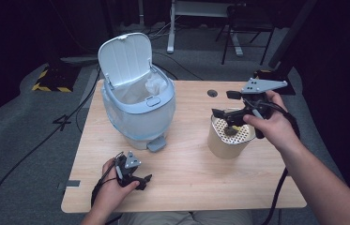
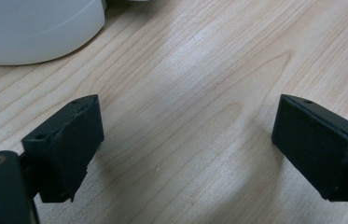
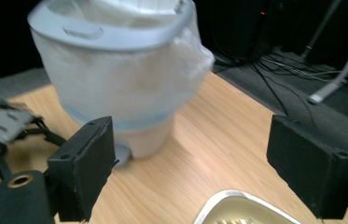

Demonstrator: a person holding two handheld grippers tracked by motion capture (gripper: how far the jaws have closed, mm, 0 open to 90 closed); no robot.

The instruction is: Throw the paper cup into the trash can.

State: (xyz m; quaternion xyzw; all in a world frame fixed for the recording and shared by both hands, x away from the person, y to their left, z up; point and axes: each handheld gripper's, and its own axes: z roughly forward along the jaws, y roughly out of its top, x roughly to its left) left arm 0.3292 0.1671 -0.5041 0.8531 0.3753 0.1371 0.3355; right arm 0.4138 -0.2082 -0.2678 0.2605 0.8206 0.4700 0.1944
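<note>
High view first: I have the pedal bin [image 1: 137,110] standing toward the far left corner of the bench [image 1: 186,178], lid [image 1: 125,58] flipped up, its white liner bag [image 1: 156,85] showing at the mouth. The beige container with the perforated insert [image 1: 229,136] sits toward the right side of the bench, well apart from the bin, and a small dark-and-yellowish scrap [image 1: 231,130] lies on that insert.

My right gripper [image 1: 231,117] hangs just over the container's rim. In the right gripper view its jaws stand released, nothing between the pads, with the container's pale rim [image 3: 237,205] at the bottom edge and the bin [image 3: 115,74] blurred beyond. I read that as the reach-in for the scrap: not yet gripped, not yet lifted.

My left gripper [image 1: 133,176] rests near the front edge of the bench, below the bin's pedal [image 1: 156,144]. The left gripper view shows its jaws spread wide over bare wood [image 2: 185,116], holding nothing, with the bin's base [image 2: 31,32] at the upper left.

As far as I can judge, the bin is already open and ready. What is left is closing on the scrap, carrying it across to the bin, dropping it into the liner, and probably shutting the lid. Whether more scraps lie in the insert I cannot tell.
</note>
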